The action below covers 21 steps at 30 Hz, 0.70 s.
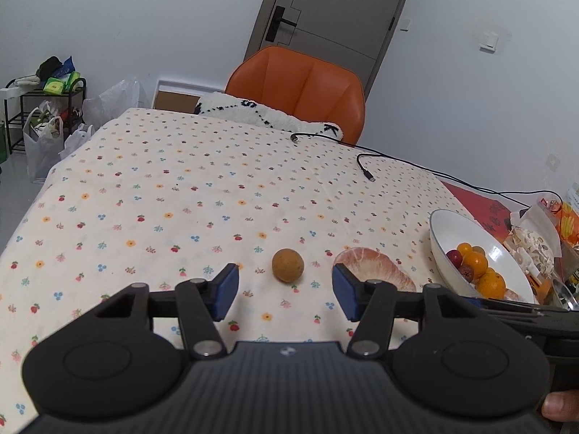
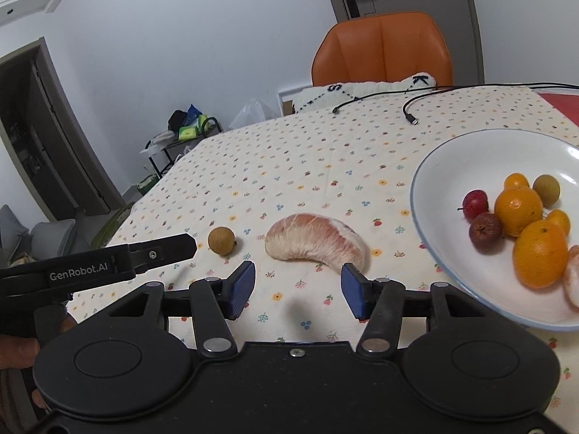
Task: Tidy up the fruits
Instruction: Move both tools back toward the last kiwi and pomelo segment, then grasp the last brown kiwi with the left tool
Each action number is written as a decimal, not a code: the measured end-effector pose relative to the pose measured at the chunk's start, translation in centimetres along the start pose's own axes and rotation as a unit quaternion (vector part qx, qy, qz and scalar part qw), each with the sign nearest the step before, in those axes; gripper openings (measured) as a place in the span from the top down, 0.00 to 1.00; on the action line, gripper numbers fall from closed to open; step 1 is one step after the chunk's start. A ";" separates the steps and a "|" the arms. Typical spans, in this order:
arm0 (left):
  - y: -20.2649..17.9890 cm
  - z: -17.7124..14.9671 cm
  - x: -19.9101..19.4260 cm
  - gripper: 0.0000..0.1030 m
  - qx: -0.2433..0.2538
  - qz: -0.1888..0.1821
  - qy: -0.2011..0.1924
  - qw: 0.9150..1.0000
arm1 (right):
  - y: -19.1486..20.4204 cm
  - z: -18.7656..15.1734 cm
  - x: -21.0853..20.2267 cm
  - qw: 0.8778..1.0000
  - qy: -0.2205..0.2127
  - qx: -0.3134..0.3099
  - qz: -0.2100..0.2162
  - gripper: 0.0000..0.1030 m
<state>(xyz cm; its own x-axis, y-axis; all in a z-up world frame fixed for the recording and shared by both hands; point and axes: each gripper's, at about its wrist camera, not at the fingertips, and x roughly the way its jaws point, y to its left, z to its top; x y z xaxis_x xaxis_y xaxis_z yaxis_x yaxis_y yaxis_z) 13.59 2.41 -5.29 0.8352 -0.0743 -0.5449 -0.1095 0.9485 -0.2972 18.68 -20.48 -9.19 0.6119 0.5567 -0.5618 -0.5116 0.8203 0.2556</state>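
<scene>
A small round brown fruit point(image 1: 287, 264) point(image 2: 221, 240) lies on the flowered tablecloth point(image 1: 181, 188), just ahead of my open left gripper point(image 1: 286, 291). To its right rests a peeled pink pomelo segment point(image 1: 376, 269) point(image 2: 315, 241), directly in front of my open right gripper point(image 2: 298, 294). Nothing sits between either pair of blue pads. A white bowl point(image 1: 452, 228) point(image 2: 452, 166) at the right holds oranges point(image 2: 539, 249), small red fruits point(image 2: 476, 204) and another brown fruit point(image 2: 546, 190). The left gripper's black finger point(image 2: 163, 249) shows at the left of the right wrist view.
Two black cable ends point(image 1: 369, 177) point(image 2: 412, 120) lie on the far part of the table. An orange chair point(image 1: 300, 83) with a white cushion stands behind it. Packets and clutter point(image 1: 535, 246) crowd the table's right edge past the bowl. A shelf with bags point(image 1: 43, 108) stands at the far left.
</scene>
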 end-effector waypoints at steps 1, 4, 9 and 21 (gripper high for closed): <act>0.1 0.0 0.0 0.49 -0.001 -0.001 0.001 1.000 | 0.1 0.0 0.2 1.000 0.002 -0.002 -0.003 0.49; 0.3 0.0 0.2 0.51 -0.003 -0.003 0.002 1.000 | 0.3 0.0 0.6 1.000 0.006 -0.007 -0.007 0.49; 0.1 0.0 0.8 0.51 -0.001 -0.008 0.006 1.000 | 0.5 0.1 1.2 1.000 0.013 -0.010 -0.010 0.49; -0.4 0.1 2.7 0.54 0.004 -0.017 0.015 1.000 | 0.0 0.4 1.7 1.000 0.019 -0.010 -0.013 0.49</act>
<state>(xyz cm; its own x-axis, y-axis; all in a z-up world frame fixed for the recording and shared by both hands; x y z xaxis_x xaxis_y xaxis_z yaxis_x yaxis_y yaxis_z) 15.95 1.84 -6.54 0.8218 -0.1150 -0.5581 -0.0780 0.9475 -0.3100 19.99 -19.43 -9.81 0.6016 0.5296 -0.5980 -0.5086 0.8312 0.2245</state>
